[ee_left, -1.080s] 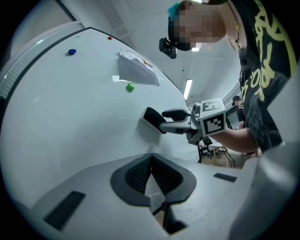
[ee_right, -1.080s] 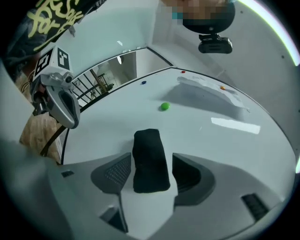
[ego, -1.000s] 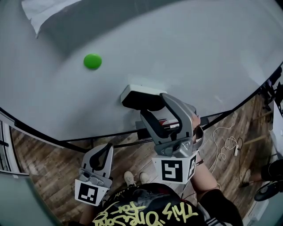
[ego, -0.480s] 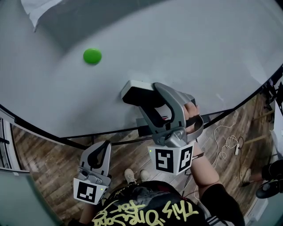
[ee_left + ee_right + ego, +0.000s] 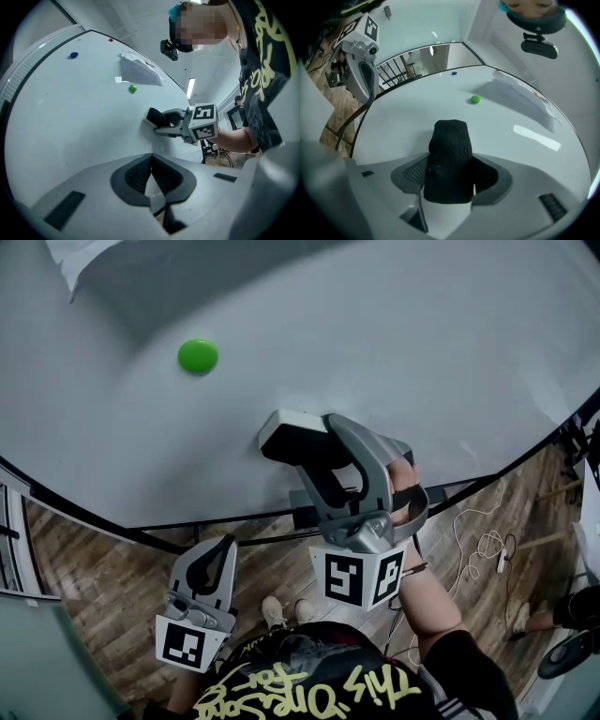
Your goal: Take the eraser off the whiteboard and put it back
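Note:
The eraser [image 5: 292, 440], a white block with black felt, is at the whiteboard [image 5: 394, 343] near its lower edge. My right gripper [image 5: 323, 454] is shut on it. In the right gripper view the black felt [image 5: 449, 157] stands up between the pads and the white body shows below. The left gripper view shows the eraser [image 5: 156, 117] right at the board's surface; I cannot tell whether it touches. My left gripper [image 5: 217, 565] hangs below the board's edge, shut, with nothing in it [image 5: 151, 174].
A green magnet [image 5: 198, 356] sticks to the board up and left of the eraser. A white sheet of paper [image 5: 84, 263] hangs at the top left. A blue magnet [image 5: 73, 55] sits farther off. Wood floor with cables [image 5: 483, 545] lies below.
My right gripper with the eraser has shifted slightly left and up along the board. The left gripper has barely moved.

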`<state>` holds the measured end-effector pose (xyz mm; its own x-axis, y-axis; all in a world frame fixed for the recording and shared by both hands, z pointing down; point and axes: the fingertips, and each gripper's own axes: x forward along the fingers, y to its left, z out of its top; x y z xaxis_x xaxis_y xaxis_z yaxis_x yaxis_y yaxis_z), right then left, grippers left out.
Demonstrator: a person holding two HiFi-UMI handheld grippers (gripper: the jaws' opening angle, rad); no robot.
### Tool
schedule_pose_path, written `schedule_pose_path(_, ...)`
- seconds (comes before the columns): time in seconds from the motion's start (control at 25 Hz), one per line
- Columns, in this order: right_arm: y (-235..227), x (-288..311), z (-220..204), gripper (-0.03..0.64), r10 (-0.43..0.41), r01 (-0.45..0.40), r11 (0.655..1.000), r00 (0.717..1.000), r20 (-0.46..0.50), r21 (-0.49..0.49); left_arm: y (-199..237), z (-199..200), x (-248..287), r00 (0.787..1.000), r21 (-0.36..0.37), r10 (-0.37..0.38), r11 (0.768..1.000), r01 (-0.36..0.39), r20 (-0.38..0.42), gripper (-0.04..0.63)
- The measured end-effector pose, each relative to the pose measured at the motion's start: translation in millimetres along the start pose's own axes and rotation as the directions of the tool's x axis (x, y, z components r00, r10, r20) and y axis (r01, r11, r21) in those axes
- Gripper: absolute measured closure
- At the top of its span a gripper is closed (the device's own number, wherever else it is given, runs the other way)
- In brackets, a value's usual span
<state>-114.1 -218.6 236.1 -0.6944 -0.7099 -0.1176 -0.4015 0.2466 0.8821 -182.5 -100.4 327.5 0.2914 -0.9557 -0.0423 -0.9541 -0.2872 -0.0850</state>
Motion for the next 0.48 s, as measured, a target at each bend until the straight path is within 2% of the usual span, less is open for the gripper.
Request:
schedule_pose_path(0.12,0,-1,1,0.354,0.007,-0.007,1.0,1.0,0.004,0.015,-1,0,0,1.0,0.001,0.003,1.0,-0.003,0.0,0.588)
schedule_pose_path(0.24,0,-4,5,0.356,0.014,-0.016,0.997,1.0,0.025,0.082,0,2,-1,1.0,0.003,0.009,1.0,-0.009,0.008,0.588)
schedule_pose_path(0.48,-8,-16,6,0.354,-0.029,0.02,0.986,0.998,0.051,0.165,-2,4,-1,1.0,0.008,0.009,1.0,-0.009,0.013,0.588)
